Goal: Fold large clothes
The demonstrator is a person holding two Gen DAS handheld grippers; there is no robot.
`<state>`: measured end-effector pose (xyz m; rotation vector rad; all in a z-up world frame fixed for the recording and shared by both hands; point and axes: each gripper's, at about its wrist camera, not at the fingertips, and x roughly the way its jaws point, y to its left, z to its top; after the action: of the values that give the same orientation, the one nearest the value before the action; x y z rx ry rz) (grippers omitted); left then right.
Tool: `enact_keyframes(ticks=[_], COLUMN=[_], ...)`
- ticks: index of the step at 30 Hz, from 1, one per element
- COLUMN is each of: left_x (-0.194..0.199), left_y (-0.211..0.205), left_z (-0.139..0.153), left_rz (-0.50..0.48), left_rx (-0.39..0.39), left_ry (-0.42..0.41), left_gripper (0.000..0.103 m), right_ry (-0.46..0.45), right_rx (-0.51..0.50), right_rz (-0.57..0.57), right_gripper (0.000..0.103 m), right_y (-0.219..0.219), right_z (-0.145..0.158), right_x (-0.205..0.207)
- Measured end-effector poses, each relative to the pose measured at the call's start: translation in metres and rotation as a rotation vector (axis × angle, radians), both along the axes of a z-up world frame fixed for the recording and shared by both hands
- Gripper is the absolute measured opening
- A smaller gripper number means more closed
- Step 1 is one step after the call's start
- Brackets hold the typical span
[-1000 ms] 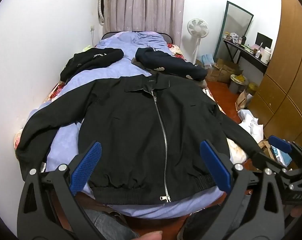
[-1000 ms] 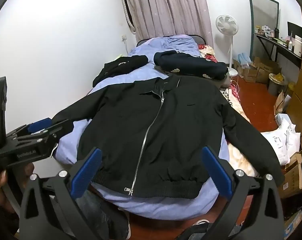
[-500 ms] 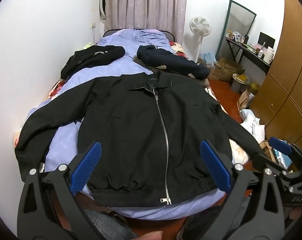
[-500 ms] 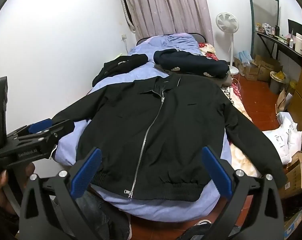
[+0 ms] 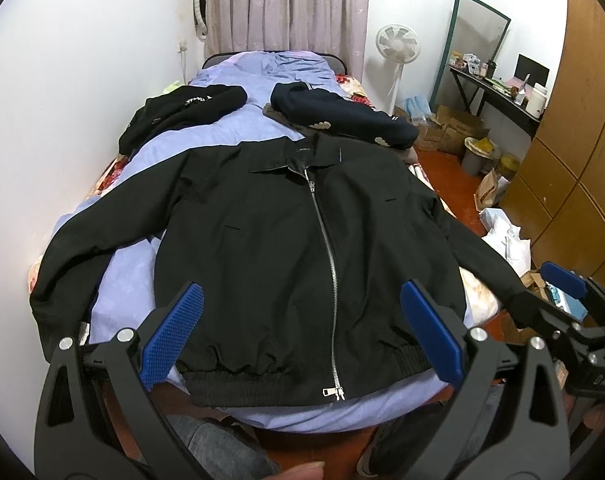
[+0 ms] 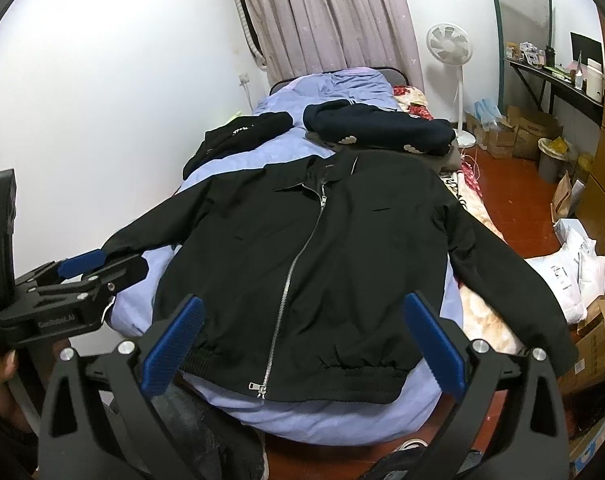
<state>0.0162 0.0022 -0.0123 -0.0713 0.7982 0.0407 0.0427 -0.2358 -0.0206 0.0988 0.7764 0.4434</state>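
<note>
A black zip-up jacket point(image 5: 286, 240) point(image 6: 334, 248) lies flat and face up on a bed covered by a lilac sheet point(image 5: 222, 136) point(image 6: 334, 420), zipped shut, sleeves spread to both sides. Its right sleeve hangs off the bed edge. My left gripper point(image 5: 302, 332) hovers open above the jacket's hem, nothing between its blue pads. My right gripper point(image 6: 300, 336) is also open and empty, above the hem. Each gripper shows at the edge of the other's view.
Two dark garments lie further up the bed: a black one point(image 5: 182, 112) by the wall and a navy one point(image 5: 342, 116) on the right. A white wall runs along the left. A fan point(image 5: 396, 40), mirror, desk, boxes, bags and a wooden wardrobe point(image 5: 574, 152) fill the right side.
Both grippers have drifted slightly, so the jacket sits a little lower in the views. They stay open, and the jacket has not moved.
</note>
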Motion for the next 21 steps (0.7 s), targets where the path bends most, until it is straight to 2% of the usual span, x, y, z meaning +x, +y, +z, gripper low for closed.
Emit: enact_keyframes(ticks=[21], left_x=[-0.004], left_y=[-0.006], left_z=[0.009], left_rz=[-0.007], left_rx=[-0.003], left_ry=[0.009], left_gripper=[0.097], right_ry=[-0.039], right_rx=[0.005], right_rz=[-0.003], right_gripper=[0.098], right_y=[0.002], right_z=[0.009], right_x=[-0.013])
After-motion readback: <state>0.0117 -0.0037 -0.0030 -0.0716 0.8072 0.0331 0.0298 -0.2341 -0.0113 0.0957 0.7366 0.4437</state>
